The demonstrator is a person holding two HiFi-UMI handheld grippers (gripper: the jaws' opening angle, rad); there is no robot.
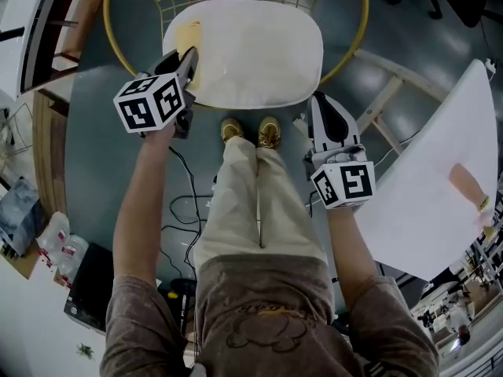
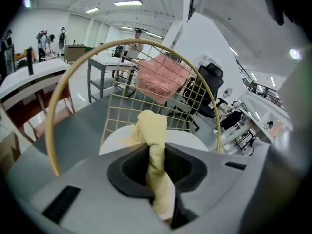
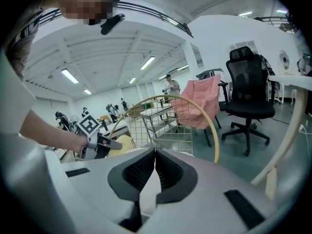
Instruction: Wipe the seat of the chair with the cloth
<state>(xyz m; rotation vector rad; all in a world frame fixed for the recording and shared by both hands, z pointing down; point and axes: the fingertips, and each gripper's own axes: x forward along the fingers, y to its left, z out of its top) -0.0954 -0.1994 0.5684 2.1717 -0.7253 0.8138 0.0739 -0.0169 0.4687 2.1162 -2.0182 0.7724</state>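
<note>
The chair has a white seat (image 1: 259,53) inside a gold wire frame (image 1: 357,38). My left gripper (image 1: 189,60) is over the seat's left front edge, shut on a yellow cloth (image 1: 189,36) that lies on the cushion there. In the left gripper view the yellow cloth (image 2: 154,145) is pinched between the jaws of my left gripper (image 2: 156,150), with the seat (image 2: 192,141) and wire back (image 2: 146,106) beyond. My right gripper (image 1: 318,104) hangs off the seat's right front corner; it (image 3: 155,155) is shut with nothing in it.
A pink cloth (image 2: 161,79) hangs on the chair's wire back. A white table (image 1: 440,187) with a pale leg (image 1: 393,85) stands to the right. Cables (image 1: 185,203) trail on the floor by my feet (image 1: 251,132). A black office chair (image 3: 251,96) stands beyond.
</note>
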